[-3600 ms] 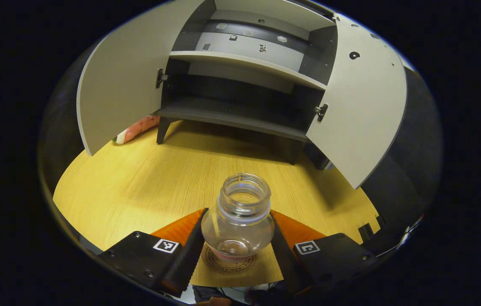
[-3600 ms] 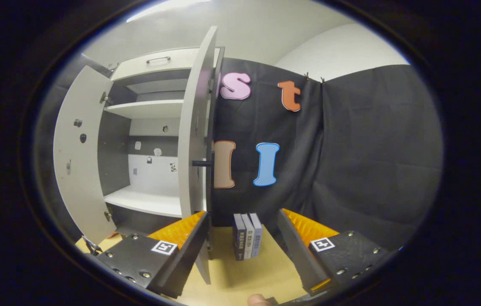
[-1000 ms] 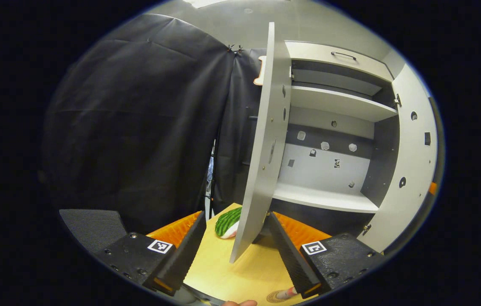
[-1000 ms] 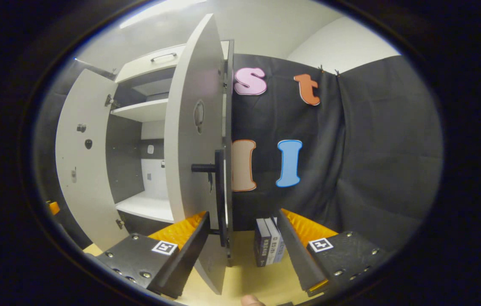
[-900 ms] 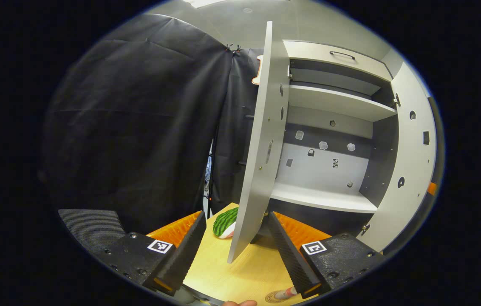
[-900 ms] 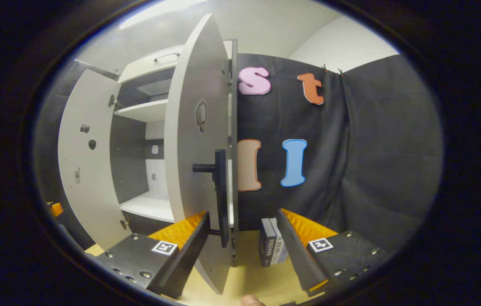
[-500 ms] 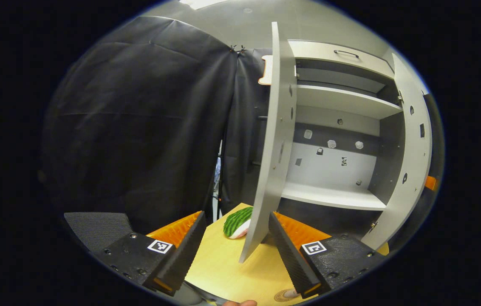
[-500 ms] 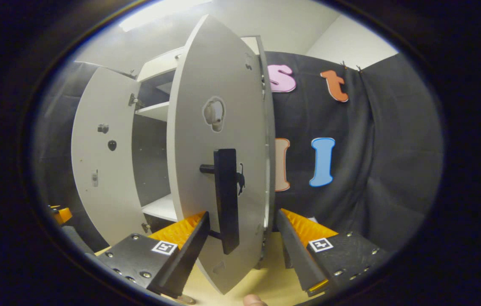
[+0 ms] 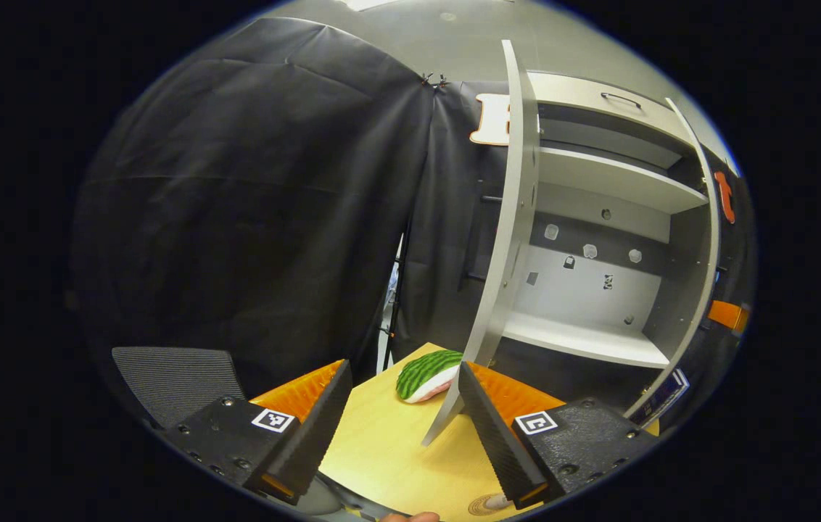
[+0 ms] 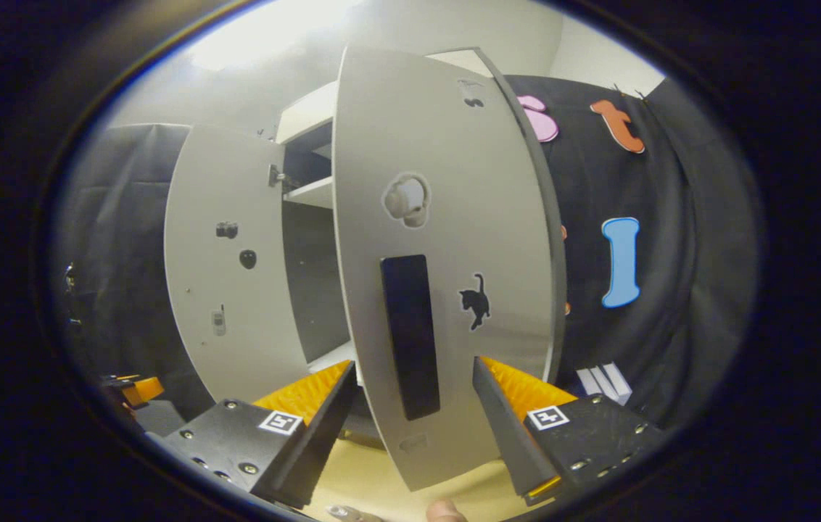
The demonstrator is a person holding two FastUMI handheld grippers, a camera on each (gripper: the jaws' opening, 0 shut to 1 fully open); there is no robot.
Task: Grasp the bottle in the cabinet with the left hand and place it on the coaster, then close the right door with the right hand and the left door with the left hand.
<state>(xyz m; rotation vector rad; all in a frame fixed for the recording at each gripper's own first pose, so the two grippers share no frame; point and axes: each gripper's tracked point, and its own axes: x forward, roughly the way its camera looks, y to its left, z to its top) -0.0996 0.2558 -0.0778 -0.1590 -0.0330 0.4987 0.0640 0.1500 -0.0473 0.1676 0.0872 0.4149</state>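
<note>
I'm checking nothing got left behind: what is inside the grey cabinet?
Inside the grey cabinet, two white shelves look bare, with small stickers on the back panel. The half-closed right door covers the rest.

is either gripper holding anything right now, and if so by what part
Nothing is held. The right gripper is open around the right door, below its handle; the left gripper is open by the left door.

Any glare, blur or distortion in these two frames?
Right gripper view: the ceiling light is blown out at top left, and fisheye bows the right door into a bulge, its edges slightly soft. Left gripper view: evenly lit, sharp; the left door curves from fisheye, and the shelf interior sits in mild shadow.
</note>
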